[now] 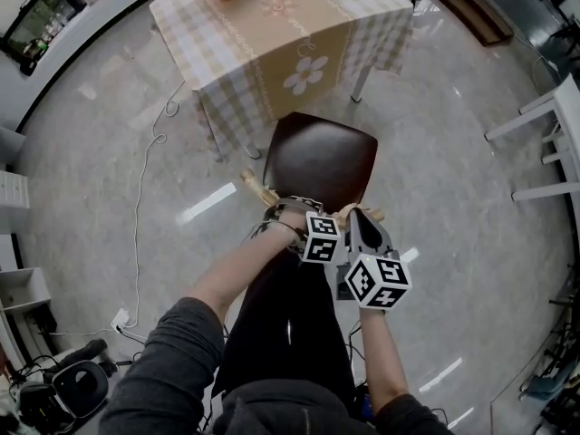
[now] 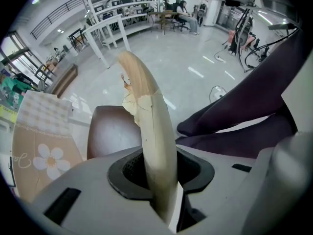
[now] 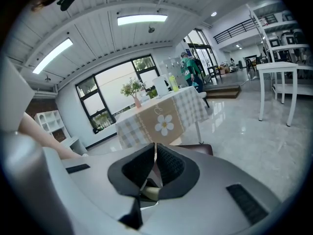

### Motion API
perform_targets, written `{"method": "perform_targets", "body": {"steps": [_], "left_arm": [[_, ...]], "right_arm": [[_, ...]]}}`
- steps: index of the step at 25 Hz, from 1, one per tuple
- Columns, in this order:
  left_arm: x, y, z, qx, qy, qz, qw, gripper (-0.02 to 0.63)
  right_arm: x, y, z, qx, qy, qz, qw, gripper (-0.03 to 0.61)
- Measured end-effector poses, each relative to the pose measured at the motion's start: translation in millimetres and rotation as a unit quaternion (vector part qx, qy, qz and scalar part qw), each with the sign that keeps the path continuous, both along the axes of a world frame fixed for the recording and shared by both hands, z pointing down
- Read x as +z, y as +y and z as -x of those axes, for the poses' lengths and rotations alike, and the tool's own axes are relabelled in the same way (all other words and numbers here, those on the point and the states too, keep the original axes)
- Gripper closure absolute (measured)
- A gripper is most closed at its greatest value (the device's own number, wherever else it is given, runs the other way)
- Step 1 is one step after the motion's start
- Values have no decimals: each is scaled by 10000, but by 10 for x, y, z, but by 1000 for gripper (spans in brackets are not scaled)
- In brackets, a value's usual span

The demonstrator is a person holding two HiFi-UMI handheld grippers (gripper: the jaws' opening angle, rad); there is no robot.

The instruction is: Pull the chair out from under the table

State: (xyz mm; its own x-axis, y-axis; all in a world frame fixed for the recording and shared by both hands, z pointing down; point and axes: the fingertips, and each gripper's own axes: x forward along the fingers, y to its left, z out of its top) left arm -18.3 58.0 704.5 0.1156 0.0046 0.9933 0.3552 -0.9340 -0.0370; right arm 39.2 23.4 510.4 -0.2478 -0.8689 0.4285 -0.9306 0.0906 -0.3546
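The chair stands out from the table, which wears a checked cloth with a flower; its dark brown seat shows whole in the head view. Its pale wooden back rail curves along the near side. My left gripper points straight down and is shut on that rail, which runs up between the pads of the left gripper. My right gripper sits at the rail's right end. Its jaws meet at the tips, with a pale bit of rail caught deeper in.
A white cable trails over the glossy floor at the left. White shelving lines the left wall and a white table frame stands at the right. Dark bags lie bottom left. The person's dark-trousered legs are right behind the chair.
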Motion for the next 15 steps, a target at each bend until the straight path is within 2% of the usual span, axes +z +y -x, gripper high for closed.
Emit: {"method": "perform_targets", "body": {"steps": [15], "left_arm": [[8, 214, -4, -37, -84, 209, 9997, 489]], "right_arm": [[-10, 168, -198, 160, 126, 47, 9998, 561]]}}
